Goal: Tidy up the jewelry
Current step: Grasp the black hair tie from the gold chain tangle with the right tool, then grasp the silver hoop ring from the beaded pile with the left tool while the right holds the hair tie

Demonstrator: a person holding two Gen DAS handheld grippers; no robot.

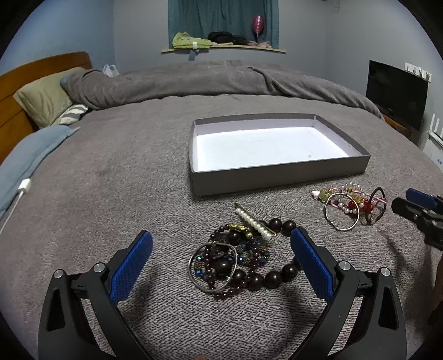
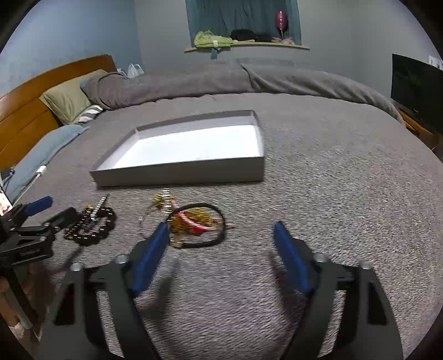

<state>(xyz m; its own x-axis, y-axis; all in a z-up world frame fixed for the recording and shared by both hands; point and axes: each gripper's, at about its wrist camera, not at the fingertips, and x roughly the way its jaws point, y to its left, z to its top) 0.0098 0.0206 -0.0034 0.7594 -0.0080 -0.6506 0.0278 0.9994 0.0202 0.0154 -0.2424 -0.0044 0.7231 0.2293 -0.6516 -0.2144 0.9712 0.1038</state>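
Grey knitted bedspread (image 1: 110,193) across the bed, rumpled grey duvet (image 1: 193,80) bunched along the far side. Olive-green pillow (image 1: 41,99) against an orange wooden headboard (image 1: 27,72). White charger cable (image 1: 16,199) at the left edge. Black flat screen (image 1: 396,94) at right. Teal curtain (image 1: 221,16) above a sill holding a pink stemmed glass (image 1: 258,26).

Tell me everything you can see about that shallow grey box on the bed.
The grey box is a shallow rectangular tray without a lid, apparently cardboard, grey outside with a pale, brightly lit white floor. It has low upright walls on all four sides and looks empty apart from a tiny dark speck. It lies flat on the grey blanket, beyond both jewelry piles. Neither gripper nor any jewelry touches it.
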